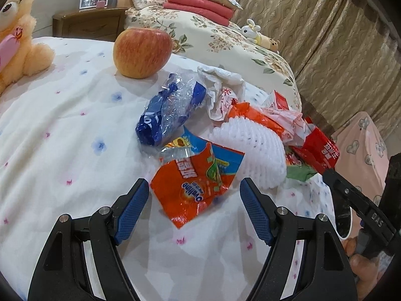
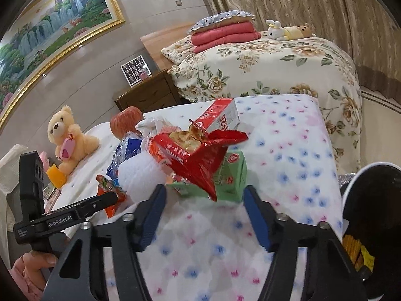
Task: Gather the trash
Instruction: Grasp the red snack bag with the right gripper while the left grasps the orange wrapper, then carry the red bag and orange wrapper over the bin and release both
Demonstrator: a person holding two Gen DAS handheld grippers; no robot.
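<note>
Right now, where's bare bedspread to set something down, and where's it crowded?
Free: the bedspread between the teddy bear and the blue wrapper, and the stretch right of the green carton toward the bed edge. Crowded: the trash heap from the apple to the red wrapper, pieces overlapping.

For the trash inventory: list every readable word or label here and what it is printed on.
"Ovaltine", upside down, on the orange wrapper.
"GenRobot.AI" on the left gripper arm.
"DAS" on the right gripper's arm.
Chinese characters on the red packet, red box and green carton: not legible to me.
Blue wrapper: lettering too crumpled.
</note>
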